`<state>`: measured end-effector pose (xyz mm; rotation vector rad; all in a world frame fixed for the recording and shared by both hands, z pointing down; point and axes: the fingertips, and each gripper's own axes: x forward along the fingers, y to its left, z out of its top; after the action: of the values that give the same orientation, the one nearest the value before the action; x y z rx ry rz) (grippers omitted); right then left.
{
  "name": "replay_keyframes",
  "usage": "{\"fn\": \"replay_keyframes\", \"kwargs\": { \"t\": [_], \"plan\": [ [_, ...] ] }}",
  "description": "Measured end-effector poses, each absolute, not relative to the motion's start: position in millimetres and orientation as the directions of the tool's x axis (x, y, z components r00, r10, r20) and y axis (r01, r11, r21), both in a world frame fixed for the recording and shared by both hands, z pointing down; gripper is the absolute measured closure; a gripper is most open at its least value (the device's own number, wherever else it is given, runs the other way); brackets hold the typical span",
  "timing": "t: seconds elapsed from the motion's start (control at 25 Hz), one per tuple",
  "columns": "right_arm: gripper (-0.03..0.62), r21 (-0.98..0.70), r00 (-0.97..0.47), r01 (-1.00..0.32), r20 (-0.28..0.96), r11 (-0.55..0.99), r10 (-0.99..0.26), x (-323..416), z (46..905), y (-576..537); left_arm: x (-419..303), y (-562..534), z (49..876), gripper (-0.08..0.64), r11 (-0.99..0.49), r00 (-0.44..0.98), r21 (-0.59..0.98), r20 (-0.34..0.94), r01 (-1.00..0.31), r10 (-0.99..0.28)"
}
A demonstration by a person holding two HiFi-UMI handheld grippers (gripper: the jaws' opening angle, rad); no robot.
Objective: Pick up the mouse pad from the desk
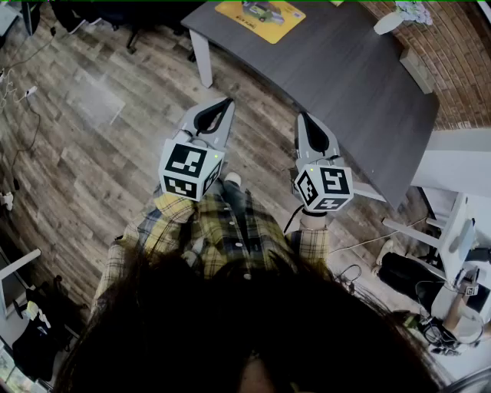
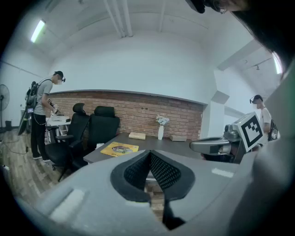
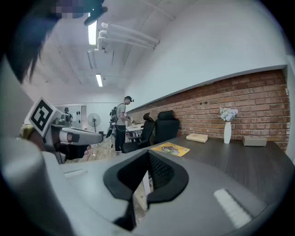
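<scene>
A yellow mouse pad [image 1: 260,17] with a printed picture lies on the far part of the dark grey desk [image 1: 345,84]; it also shows as the yellow mouse pad [image 2: 120,148] in the left gripper view and the yellow mouse pad [image 3: 171,149] in the right gripper view. Both grippers hang in front of the person, short of the desk's near edge and well away from the pad. The left gripper [image 1: 226,102] is shut with nothing in it. The right gripper [image 1: 303,117] is shut and empty too, its jaws pointing toward the desk.
Black office chairs [image 2: 87,129] stand at the desk's left end. A white vase with flowers [image 3: 227,126], a flat book [image 3: 197,138] and a box sit by the brick wall. Other people stand in the room. Wooden floor [image 1: 84,138] lies below the grippers; cables and white furniture [image 1: 453,230] are at right.
</scene>
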<state>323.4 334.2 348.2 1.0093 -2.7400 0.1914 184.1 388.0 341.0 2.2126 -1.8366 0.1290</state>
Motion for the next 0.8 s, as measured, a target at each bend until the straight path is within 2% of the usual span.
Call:
{"fn": "replay_keyframes", "kwargs": {
  "t": [0.16, 0.2, 0.24, 0.64, 0.8],
  "plan": [
    [0.584, -0.086, -0.771, -0.625, 0.223, 0.776, -0.596, 323, 346, 341, 181, 396, 341, 0.558, -0.13, 0.159, 0.141, 0.227, -0.981, -0.961],
    [0.581, -0.098, -0.778, -0.617, 0.223, 0.781, -0.587, 323, 347, 341, 180, 396, 343, 0.537, -0.124, 0.155, 0.141, 0.229, -0.982, -0.961],
    [0.573, -0.108, -0.783, -0.612, 0.224, 0.784, -0.58, 323, 347, 340, 180, 395, 344, 0.482, -0.12, 0.151, 0.142, 0.234, -0.983, -0.96],
    [0.368, -0.179, -0.823, -0.56, 0.239, 0.809, -0.516, 302, 354, 316, 158, 377, 349, 0.284, -0.062, 0.095, 0.128, 0.271, -0.99, -0.958],
    [0.326, -0.193, -0.828, -0.552, 0.24, 0.811, -0.507, 289, 355, 300, 139, 361, 350, 0.233, -0.044, 0.079, 0.137, 0.266, -0.99, -0.961]
  ]
}}
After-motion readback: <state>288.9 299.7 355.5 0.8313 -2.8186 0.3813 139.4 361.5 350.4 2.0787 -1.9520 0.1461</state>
